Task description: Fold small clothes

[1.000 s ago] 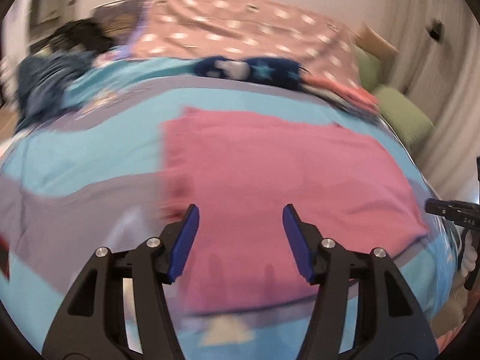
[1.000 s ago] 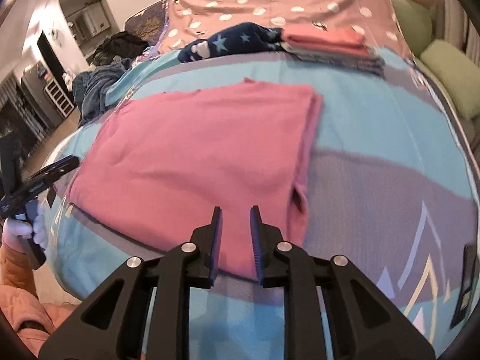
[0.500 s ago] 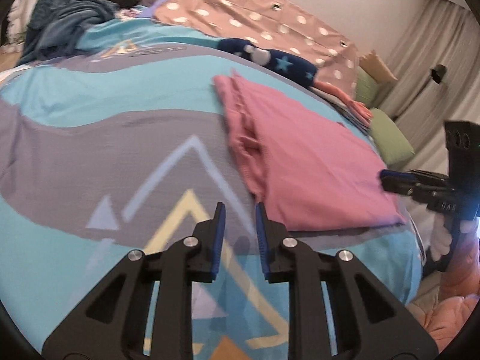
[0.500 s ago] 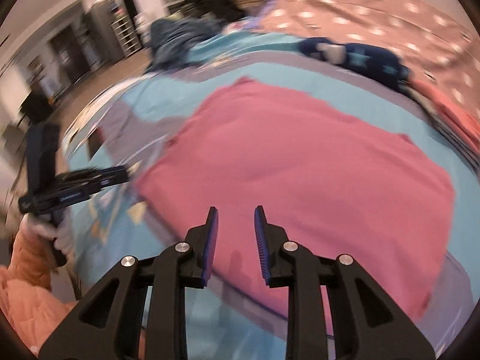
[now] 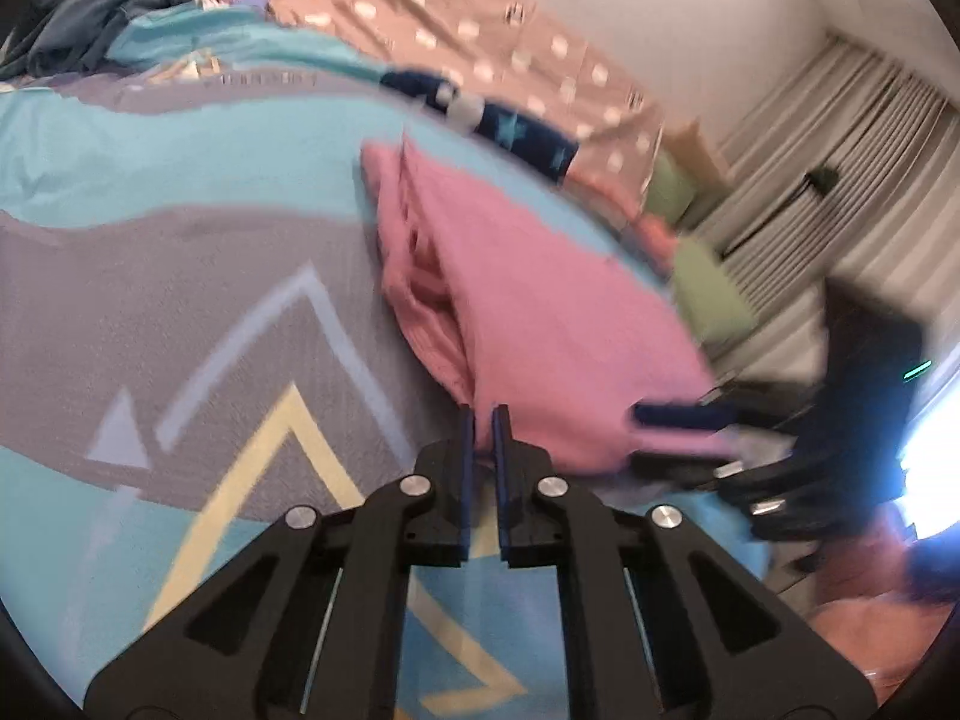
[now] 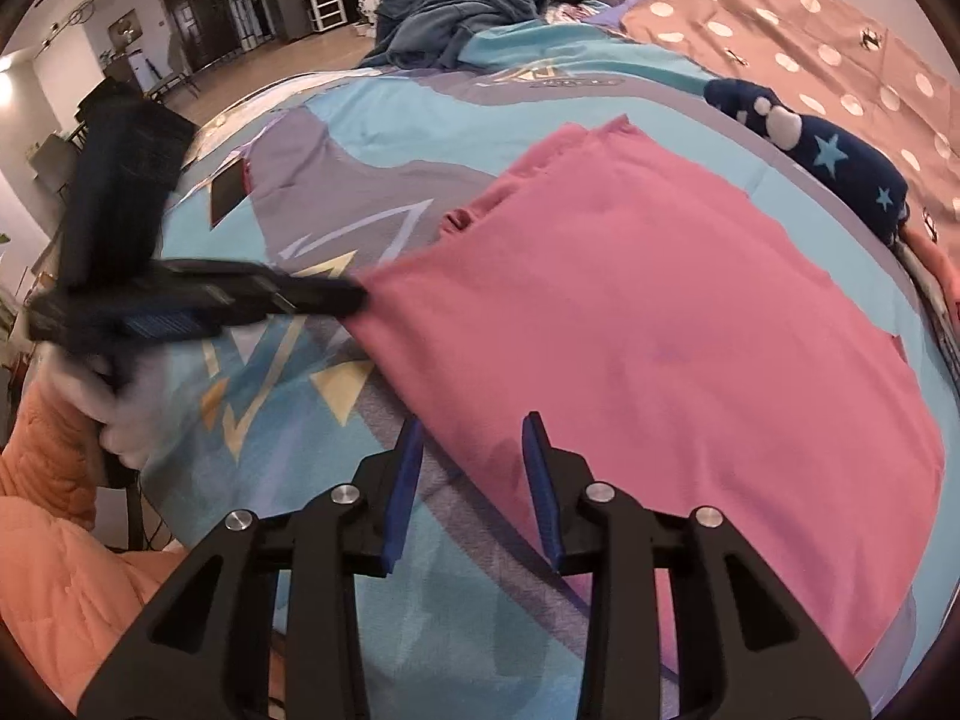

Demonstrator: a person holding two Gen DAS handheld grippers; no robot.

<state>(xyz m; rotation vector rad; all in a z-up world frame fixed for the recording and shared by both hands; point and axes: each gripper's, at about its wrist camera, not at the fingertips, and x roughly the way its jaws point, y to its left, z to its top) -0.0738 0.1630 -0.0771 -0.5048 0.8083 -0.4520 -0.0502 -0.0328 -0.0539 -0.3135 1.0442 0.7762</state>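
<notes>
Right wrist view, L to R: orange padded sleeve [image 6: 54, 516] at the lower left edge; white-gloved hand [image 6: 123, 420] holds the left gripper [image 6: 354, 300], blurred; its tips sit clenched on the near-left corner of the pink garment [image 6: 660, 336], pulling the cloth into a point there; the garment lies folded flat on the blue/grey patterned bedspread [image 6: 360, 138], covering most of the centre & right of the view. Right gripper [image 6: 474, 456] at bottom centre, blue pads spread apart, released, nothing between them; the garment's near edge runs across the gap, pads straddling it, cloth not pinched. Behind the garment on the far right: navy star-print item [image 6: 828, 156], just beside the pink polka-dot cover [image 6: 810, 30]; dark blue clothes pile [image 6: 456, 12] at the far top of the bed.

Left wrist view, L to R: bedspread [image 5: 150, 300] w/ yellow & pale chevrons fills the left; left gripper [image 5: 483, 420] at centre, pads nearly together on the garment's [image 5: 540, 312] corner; bunched folds run along the garment's left side; right gripper [image 5: 690, 432] seen side-on & blurred at the garment's near-right edge; green cushions [image 5: 708, 294] & curtains [image 5: 840, 150] on the far right.
</notes>
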